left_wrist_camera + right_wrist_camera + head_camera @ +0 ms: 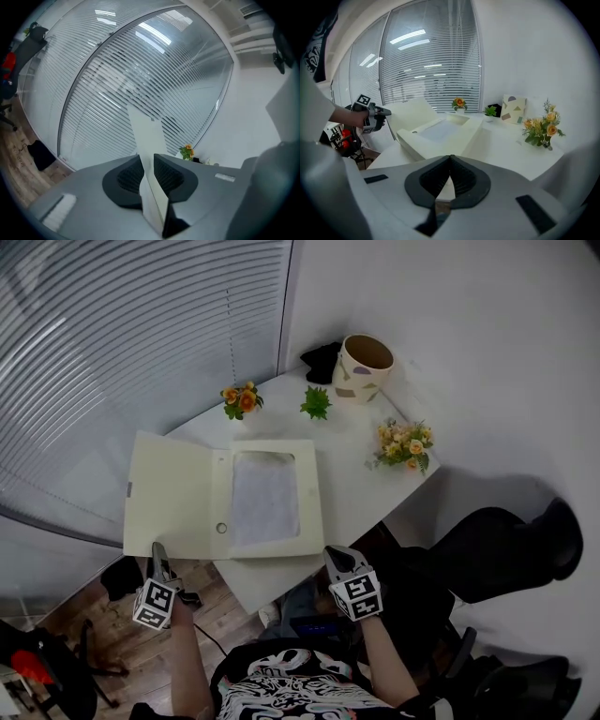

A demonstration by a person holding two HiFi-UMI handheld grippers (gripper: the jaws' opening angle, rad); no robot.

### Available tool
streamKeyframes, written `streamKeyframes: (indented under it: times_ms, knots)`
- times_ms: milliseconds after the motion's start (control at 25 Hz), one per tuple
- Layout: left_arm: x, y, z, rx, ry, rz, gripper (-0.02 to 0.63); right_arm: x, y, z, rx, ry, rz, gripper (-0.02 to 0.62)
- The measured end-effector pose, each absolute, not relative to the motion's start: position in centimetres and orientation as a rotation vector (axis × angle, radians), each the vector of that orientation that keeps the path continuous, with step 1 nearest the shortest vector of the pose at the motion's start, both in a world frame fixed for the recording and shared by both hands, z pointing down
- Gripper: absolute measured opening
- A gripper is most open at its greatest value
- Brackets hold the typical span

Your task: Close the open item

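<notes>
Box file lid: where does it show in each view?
Head view: lid left of centre, lying open.
Left gripper view: lid edge-on at centre, clamped in the left gripper.
Right gripper view: lid left of centre, beside that gripper.
Shared landmark: the orange posy.

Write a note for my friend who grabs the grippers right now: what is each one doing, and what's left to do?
Left gripper: shut on the lid of the cream file box, at the lid's near edge.
Right gripper: shut, empty, at the near edge of the table, right of the box.
The box lies open, its lid folded out to the left and a white sheet inside.
Done: lid gripped.
Left: probably swing the lid over onto the base and press it shut.
</notes>
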State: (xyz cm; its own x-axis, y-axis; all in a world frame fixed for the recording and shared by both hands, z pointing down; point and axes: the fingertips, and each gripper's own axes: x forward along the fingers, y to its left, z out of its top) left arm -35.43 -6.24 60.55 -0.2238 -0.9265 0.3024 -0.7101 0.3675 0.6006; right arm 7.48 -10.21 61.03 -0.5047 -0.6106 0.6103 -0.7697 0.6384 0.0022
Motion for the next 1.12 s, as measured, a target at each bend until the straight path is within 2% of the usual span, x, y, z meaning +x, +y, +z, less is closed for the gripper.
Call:
streamKeyframes:
  times_ms: [360,1120]
  knots:
    - [-35.4,-6.7,60.1,1.384,-2.021,-0.509,0.031,7.1,-10.1,62.3,1.021,-2.293,0.374,0.003]
    - [-34.8,-7.1,59.4,1.426,-2.028,-0.492,0.012,6.6,-9.9,62.4,0.968,-2.311,0.354,0.003]
